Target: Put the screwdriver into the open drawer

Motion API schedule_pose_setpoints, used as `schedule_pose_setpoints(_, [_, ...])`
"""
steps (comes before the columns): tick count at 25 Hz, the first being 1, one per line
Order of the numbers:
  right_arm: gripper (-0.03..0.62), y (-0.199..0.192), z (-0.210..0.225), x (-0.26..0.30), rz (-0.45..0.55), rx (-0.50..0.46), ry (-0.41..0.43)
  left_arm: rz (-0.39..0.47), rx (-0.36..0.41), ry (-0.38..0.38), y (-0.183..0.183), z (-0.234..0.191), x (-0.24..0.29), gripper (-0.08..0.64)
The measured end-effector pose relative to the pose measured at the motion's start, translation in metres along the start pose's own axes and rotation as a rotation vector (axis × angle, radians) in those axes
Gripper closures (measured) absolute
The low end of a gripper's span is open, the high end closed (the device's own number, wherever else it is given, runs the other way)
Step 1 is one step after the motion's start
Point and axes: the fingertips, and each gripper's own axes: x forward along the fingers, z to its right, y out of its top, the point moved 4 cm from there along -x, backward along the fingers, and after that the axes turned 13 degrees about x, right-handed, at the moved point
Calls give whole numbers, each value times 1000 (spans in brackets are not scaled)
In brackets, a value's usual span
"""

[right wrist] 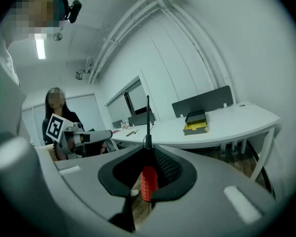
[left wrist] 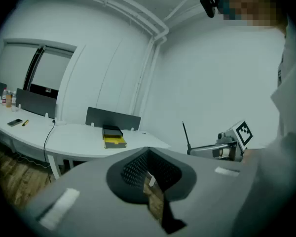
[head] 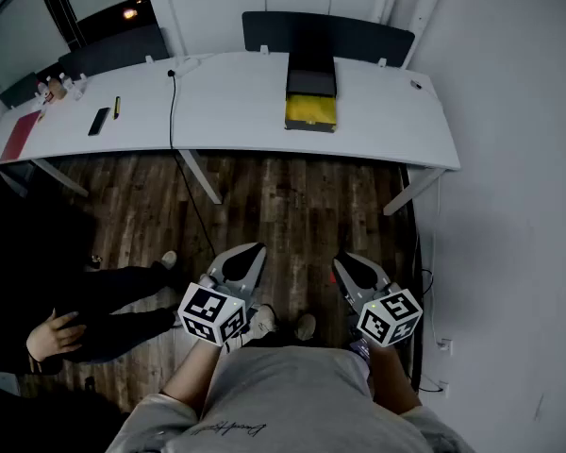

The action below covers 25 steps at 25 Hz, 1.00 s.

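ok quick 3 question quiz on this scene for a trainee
1. Which gripper holds the screwdriver?
A. left gripper
B. right gripper
C. neither

2. True or false: the drawer on the table is open.

3. Fill in: the left gripper's jaws are ____, with nothing between them.

Key: 1 B; 2 true; 3 shut.
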Motion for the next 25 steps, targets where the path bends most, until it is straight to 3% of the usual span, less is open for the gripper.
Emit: schedule_pose_setpoints(25, [517, 18, -10, 34, 24, -35, -52, 14, 1, -74, 7, -33, 18, 558])
